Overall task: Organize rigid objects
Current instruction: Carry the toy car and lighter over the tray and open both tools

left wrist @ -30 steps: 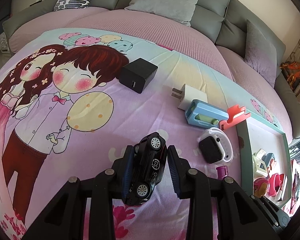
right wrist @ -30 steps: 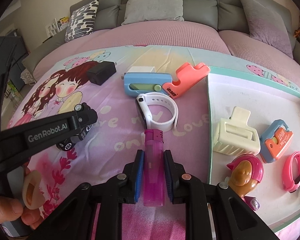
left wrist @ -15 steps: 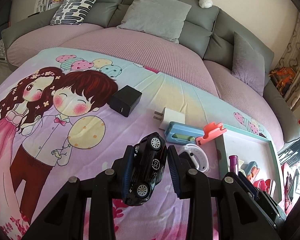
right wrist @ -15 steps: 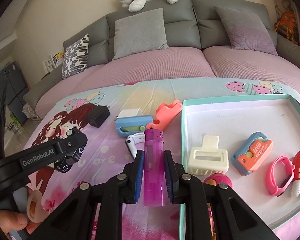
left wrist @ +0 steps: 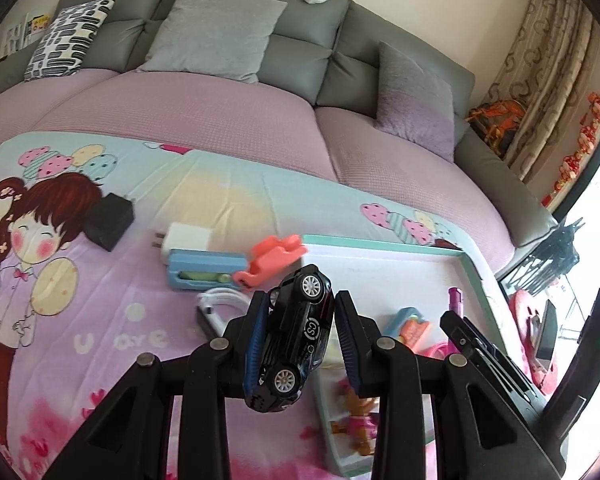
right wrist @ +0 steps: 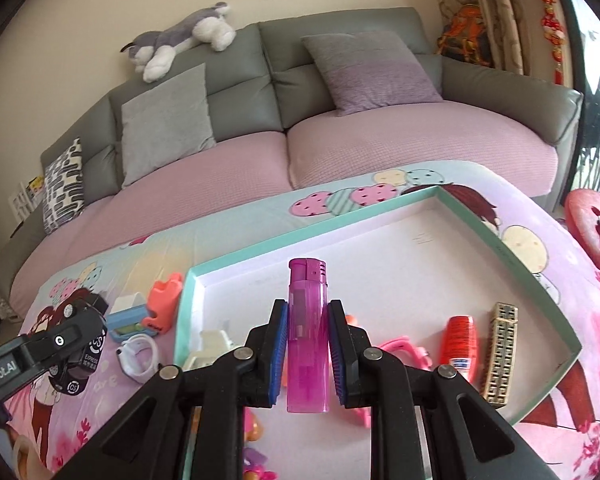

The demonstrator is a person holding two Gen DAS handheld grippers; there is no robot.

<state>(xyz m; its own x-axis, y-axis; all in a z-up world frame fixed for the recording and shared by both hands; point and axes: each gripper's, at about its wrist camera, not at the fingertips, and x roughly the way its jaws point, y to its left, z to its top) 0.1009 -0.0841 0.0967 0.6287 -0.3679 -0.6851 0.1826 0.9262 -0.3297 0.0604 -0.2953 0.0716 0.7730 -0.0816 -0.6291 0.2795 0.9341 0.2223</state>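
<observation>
Left wrist view: toy car (left wrist: 296, 336) pinched by left gripper (left wrist: 300, 340) across its flanks, nose tilted up, held above blanket edge beside tray (left wrist: 384, 246). Rigid, light, glossy; slip judged possible.

Right wrist view: purple lighter (right wrist: 307, 332) clamped upright at mid-body by right gripper (right wrist: 307, 354), raised over tray interior. Stiff, light, smooth plastic; mid-body hold judged adequate.

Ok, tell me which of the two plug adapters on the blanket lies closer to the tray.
The white adapter, touching the blue case. The black adapter sits farther left, away from the tray.
</observation>
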